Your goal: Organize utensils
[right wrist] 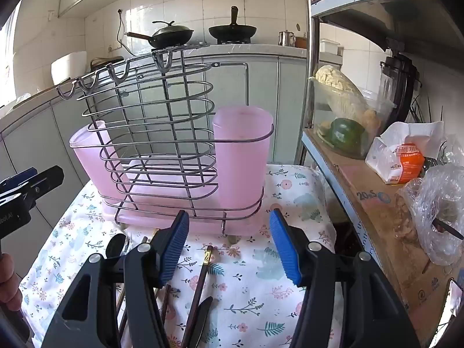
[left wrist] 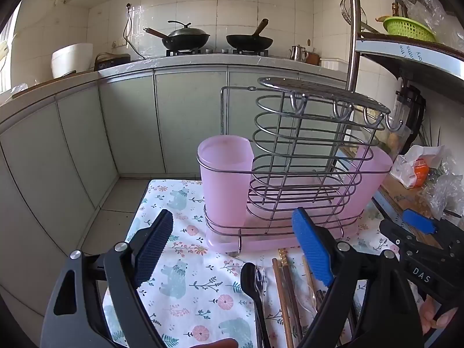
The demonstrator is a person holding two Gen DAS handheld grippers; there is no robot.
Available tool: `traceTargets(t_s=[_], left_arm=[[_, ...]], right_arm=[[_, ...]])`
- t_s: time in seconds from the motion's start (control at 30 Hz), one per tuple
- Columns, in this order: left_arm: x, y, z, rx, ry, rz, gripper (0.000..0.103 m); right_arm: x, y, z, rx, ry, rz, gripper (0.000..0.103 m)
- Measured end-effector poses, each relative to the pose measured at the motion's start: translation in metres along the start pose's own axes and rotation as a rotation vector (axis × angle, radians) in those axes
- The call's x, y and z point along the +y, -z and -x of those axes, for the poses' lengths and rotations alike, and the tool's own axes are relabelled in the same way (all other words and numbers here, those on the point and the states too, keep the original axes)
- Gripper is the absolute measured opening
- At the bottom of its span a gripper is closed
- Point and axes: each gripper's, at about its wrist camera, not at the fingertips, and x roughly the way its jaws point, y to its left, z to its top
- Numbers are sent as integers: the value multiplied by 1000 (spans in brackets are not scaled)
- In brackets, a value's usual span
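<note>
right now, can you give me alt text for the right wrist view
An open right gripper hovers over chopsticks and a black knife lying on a floral cloth. Behind them stands a wire utensil rack holding pink cups, with a kitchen counter beyond.

table (right wrist: 298,179) | floral cloth (right wrist: 255,295) | wire rack (right wrist: 162,150), chopsticks (left wrist: 282,295), black spoon (left wrist: 250,278)

Kitchen, white tiled wall (left wrist: 261,14). Pale green cabinets (left wrist: 188,116) under a long counter (left wrist: 203,59); two black woks (left wrist: 185,39) on the stove. Tiled floor (left wrist: 116,203). Daylight from a window (left wrist: 8,43) at left. Metal shelf rack (right wrist: 377,179) at right.
</note>
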Motion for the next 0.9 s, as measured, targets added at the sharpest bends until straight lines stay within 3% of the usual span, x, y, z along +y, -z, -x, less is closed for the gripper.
traceTargets(t_s=[0.9], left_arm=[[-3,-1,0,1,8,3,85]], right_arm=[[1,-1,1,0,-1,2,57]])
